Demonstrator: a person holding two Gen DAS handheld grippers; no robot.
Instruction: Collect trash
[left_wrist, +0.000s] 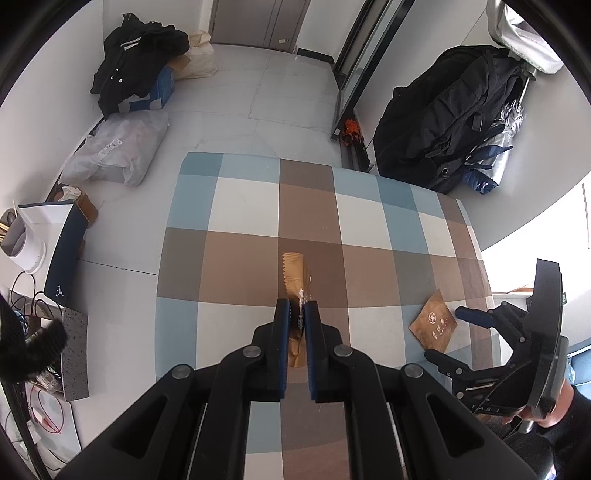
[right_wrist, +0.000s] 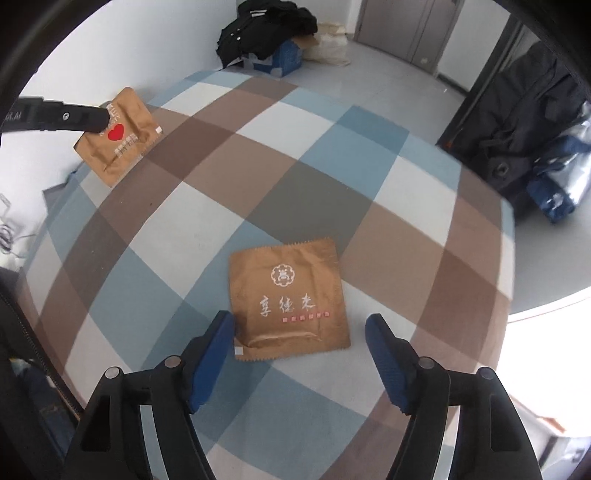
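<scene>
My left gripper is shut on a gold-brown snack wrapper and holds it edge-on above the checked tablecloth. In the right wrist view the same wrapper, with a red heart, hangs from the left gripper's fingers at the far left. A second gold-brown wrapper with white characters lies flat on the cloth. My right gripper is open, its blue pads either side of that wrapper's near edge. The second wrapper and the right gripper also show in the left wrist view.
The checked cloth covers a table with edges on all sides. On the floor beyond: black clothes on a blue box, a clear plastic bag, a black bag by the wall, and a dark box left of the table.
</scene>
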